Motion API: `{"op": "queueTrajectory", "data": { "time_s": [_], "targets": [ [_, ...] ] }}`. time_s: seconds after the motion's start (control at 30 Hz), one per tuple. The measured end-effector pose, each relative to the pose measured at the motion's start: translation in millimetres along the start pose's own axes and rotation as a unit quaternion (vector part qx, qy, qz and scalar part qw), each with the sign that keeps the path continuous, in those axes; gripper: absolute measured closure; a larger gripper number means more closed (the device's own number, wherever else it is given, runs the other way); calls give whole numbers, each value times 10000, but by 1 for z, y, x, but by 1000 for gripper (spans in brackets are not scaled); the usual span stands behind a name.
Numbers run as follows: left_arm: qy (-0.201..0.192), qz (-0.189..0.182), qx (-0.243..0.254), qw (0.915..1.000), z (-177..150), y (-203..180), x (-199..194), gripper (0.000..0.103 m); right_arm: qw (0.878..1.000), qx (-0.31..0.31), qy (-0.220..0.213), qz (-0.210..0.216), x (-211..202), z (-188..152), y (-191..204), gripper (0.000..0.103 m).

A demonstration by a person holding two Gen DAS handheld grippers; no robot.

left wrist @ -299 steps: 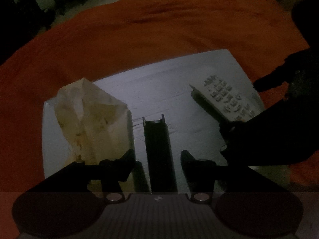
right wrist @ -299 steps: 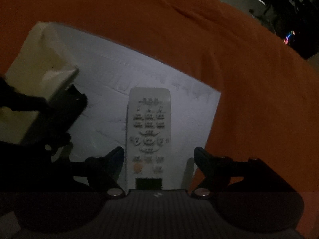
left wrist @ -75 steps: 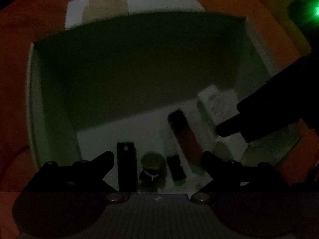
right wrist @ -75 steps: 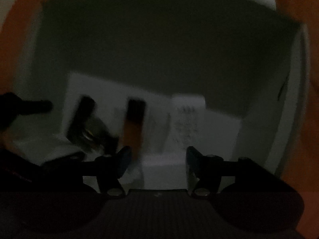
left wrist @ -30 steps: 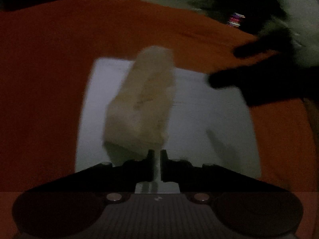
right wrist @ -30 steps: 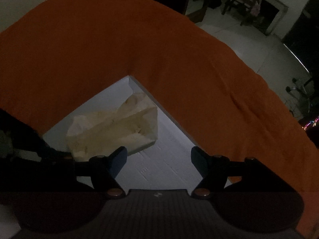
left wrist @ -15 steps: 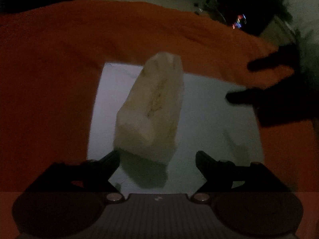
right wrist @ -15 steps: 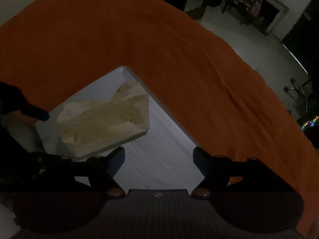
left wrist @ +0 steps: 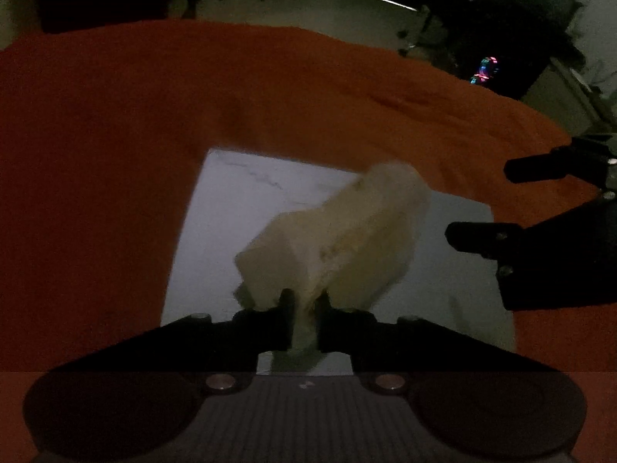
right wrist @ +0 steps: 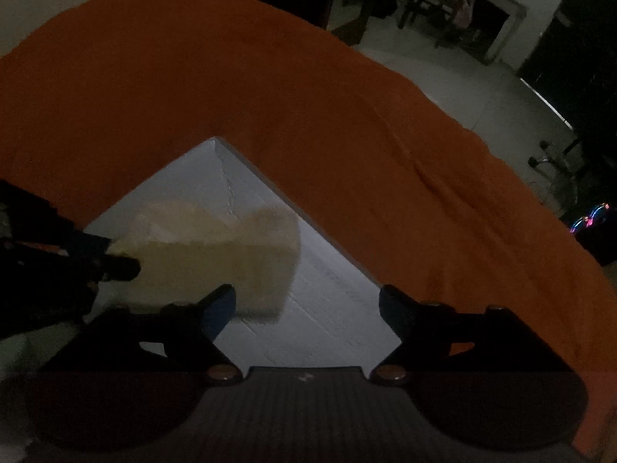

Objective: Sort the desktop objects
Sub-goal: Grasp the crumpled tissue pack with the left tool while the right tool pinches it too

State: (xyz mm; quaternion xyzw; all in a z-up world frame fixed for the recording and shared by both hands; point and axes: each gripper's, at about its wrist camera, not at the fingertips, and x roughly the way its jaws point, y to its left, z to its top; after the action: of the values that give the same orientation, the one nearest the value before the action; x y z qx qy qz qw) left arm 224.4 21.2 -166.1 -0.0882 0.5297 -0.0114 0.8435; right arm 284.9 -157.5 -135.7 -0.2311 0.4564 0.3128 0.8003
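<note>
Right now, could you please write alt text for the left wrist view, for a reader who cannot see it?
The left gripper is shut on the near edge of a crumpled cream paper bag above a white board on an orange cloth. The right gripper, jaws opening and empty, reaches in from the right edge.

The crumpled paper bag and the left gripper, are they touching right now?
Touching. In the left wrist view the left gripper has its jaws closed on the near edge of the crumpled paper bag, with paper pinched between them.

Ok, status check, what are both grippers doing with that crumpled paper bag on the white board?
Left gripper shut on the paper bag. Right gripper opening, nothing between its jaws. Bag over the white board. Nothing in the way.
</note>
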Motion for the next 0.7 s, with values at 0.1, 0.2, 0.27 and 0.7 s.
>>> {"op": "queueTrajectory", "data": {
  "time_s": [0.1,0.2,0.27,0.7],
  "targets": [
    [-53,-137,476,9988,-5,-8,-10,96,10000,9,13,-72,1,-3,-3,18],
    [-99,-195,1028,9945,-13,-15,-18,96,9999,69,56,62,0,-7,-8,18],
    [-80,-175,1233,9922,-18,-14,-17,96,9998,91,126,142,1,-10,-10,18],
    [-129,-30,1796,9837,-17,-15,-1,79,9624,2672,360,337,3,-4,-48,7]
  ]
}}
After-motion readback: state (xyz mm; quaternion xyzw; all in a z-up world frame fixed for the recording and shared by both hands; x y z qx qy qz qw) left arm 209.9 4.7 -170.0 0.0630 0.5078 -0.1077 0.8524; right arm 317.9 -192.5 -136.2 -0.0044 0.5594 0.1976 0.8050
